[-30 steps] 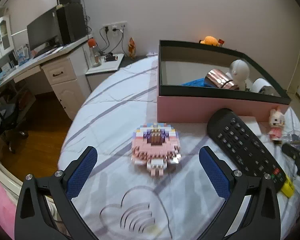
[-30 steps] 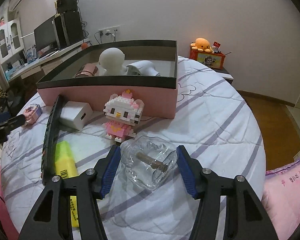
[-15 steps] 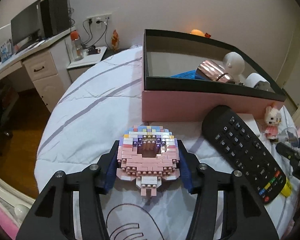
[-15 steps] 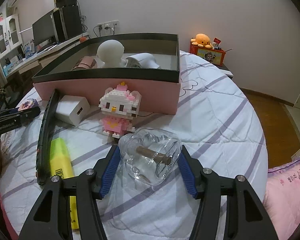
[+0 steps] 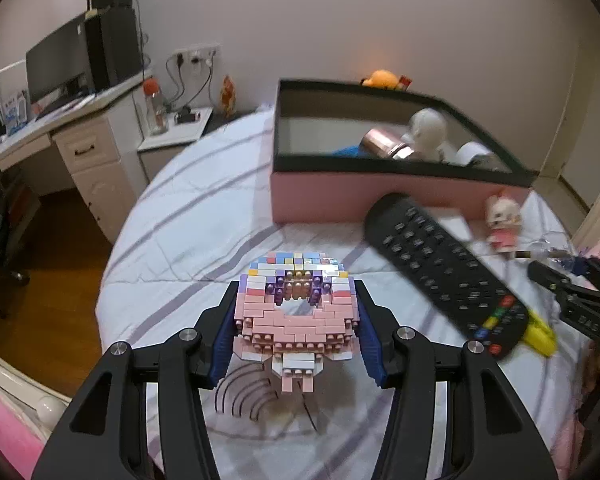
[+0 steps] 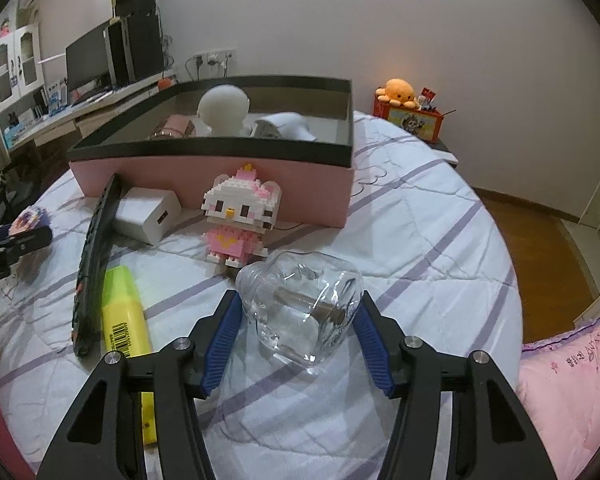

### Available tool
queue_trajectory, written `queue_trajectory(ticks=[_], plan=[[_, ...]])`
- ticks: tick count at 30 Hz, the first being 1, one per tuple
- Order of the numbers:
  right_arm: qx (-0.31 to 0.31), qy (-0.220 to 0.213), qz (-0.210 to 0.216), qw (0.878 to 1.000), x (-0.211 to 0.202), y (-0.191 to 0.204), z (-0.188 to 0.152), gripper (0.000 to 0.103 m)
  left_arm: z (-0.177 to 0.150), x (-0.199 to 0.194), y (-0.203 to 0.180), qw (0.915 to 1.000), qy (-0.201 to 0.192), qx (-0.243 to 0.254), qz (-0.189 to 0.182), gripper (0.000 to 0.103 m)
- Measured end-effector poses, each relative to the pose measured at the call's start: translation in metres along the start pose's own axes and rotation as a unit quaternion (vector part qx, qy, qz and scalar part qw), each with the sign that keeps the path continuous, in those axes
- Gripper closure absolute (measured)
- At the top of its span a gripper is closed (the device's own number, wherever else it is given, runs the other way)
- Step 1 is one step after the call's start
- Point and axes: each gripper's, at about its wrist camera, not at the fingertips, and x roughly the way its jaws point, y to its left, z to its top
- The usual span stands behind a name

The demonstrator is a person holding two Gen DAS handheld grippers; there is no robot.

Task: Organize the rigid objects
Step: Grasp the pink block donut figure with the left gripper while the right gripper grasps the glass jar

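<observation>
Since a second ago, the left gripper (image 5: 297, 334) has been closing from wide open onto the brick donut (image 5: 296, 310); its blue pads are now pressing both sides, and the donut is sitting lifted off the bed (image 5: 188, 236). Between the right gripper's (image 6: 298, 320) pads, one clear bottle (image 6: 300, 304) is being clamped as before.

Just beyond the right jaws, one brick cat (image 6: 240, 216) is standing, with one white charger (image 6: 146, 220), one remote (image 6: 94, 256) on edge and one yellow highlighter (image 6: 124, 316) lying to their left. One pink box (image 6: 312, 196) is sitting behind, holding a white ball, a copper cup and a white roll.

Only the left view is showing the remote's buttons and something blue inside the box; only the right view is showing the highlighter's barcode and the charger's port.
</observation>
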Motion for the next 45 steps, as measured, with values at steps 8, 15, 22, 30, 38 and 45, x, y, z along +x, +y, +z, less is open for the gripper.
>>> queue_trajectory(ticks=[8,15,22,30,38,45], plan=[[0.009,-0.007,0.012,1.000,-0.020,-0.003,0.000,0.093,-0.002,-0.039,-0.012,0.9989,-0.035,0.013,-0.028,0.050],[0.065,-0.003,0.043,0.997,-0.018,-0.020,-0.011,0.036,-0.006,-0.046,-0.015,0.9989,-0.034,0.017,-0.026,0.050],[0.062,0.003,0.005,0.998,-0.005,-0.031,0.008,0.024,-0.004,-0.046,-0.015,0.9989,-0.032,0.023,-0.024,0.050],[0.051,0.022,0.015,0.998,0.010,-0.040,0.015,0.025,0.000,-0.041,-0.013,0.9991,-0.030,0.021,-0.023,0.050],[0.034,0.008,0.009,0.999,0.003,-0.033,0.013,0.026,0.001,-0.045,-0.014,0.9989,-0.037,0.016,-0.024,0.050],[0.023,-0.036,0.028,0.999,-0.024,-0.015,0.018,0.026,0.004,-0.062,-0.015,0.9976,-0.061,0.013,-0.030,0.050]])
